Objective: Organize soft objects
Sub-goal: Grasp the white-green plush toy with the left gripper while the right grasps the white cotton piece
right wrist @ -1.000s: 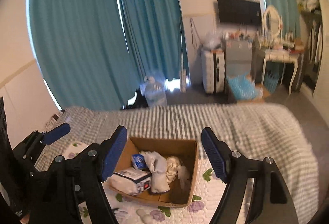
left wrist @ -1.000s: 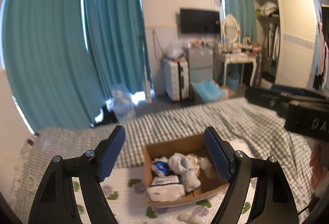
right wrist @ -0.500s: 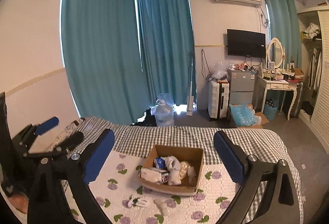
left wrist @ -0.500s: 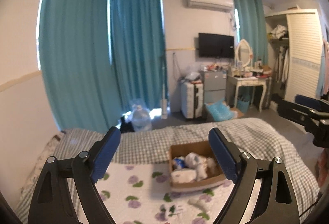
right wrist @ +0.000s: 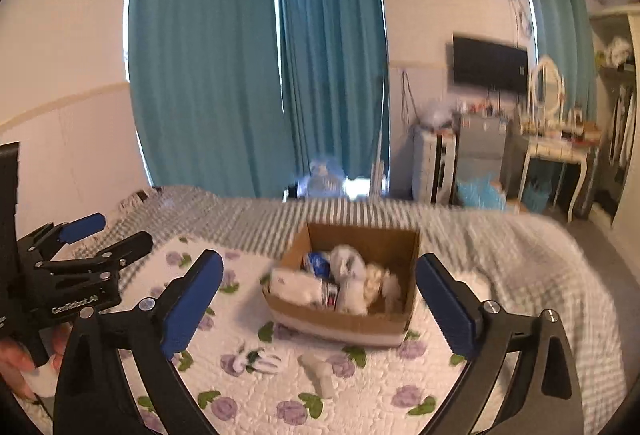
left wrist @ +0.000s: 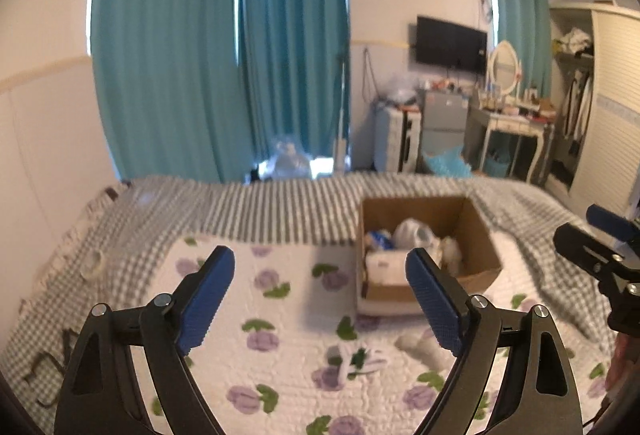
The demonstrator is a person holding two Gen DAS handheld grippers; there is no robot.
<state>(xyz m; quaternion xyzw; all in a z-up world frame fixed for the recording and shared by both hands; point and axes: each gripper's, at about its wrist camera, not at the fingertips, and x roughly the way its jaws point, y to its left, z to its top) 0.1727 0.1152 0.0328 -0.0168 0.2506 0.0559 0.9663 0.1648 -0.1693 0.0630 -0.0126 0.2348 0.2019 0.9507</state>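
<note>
- Both claws spread wide, nothing between pads: left gripper (left wrist: 320,299) and right gripper (right wrist: 318,305) held above the bed, pointing toward the far edge.
- Cardboard box (right wrist: 340,323) on the floral quilt (right wrist: 360,407), already part-filled w/ white soft items: folded pack at front-left, blue-printed pouch behind it, fluffy pieces to the right.
- Two soft objs lying loose on quilt, just in front of box: white glove-like piece w/ dark pattern (right wrist: 258,361) and plain white roll/sock (right wrist: 320,375). Same pair in left view: patterned piece (left wrist: 358,359), white roll (left wrist: 420,345).
- Step in hand, prob.: pick next loose item & drop in box.
- Best split, prob.: right claw for white roll, nearer its centreline; left claw for patterned piece.
- Lower w/ jaws kept wide, straddle item across its narrow side, press pads lightly into quilt so fabric bunches betw. them, then close.
- Avoid pinching quilt: it looks puffy and likely to catch. Aim at the thickest part of the item.
- Lift clear of box front wall before moving over; release above the gap at right-front of box.
- Frames blurred, so exact item shape not certain.
- Keep claws apart; each shows in the other's view at frame edge.
</note>
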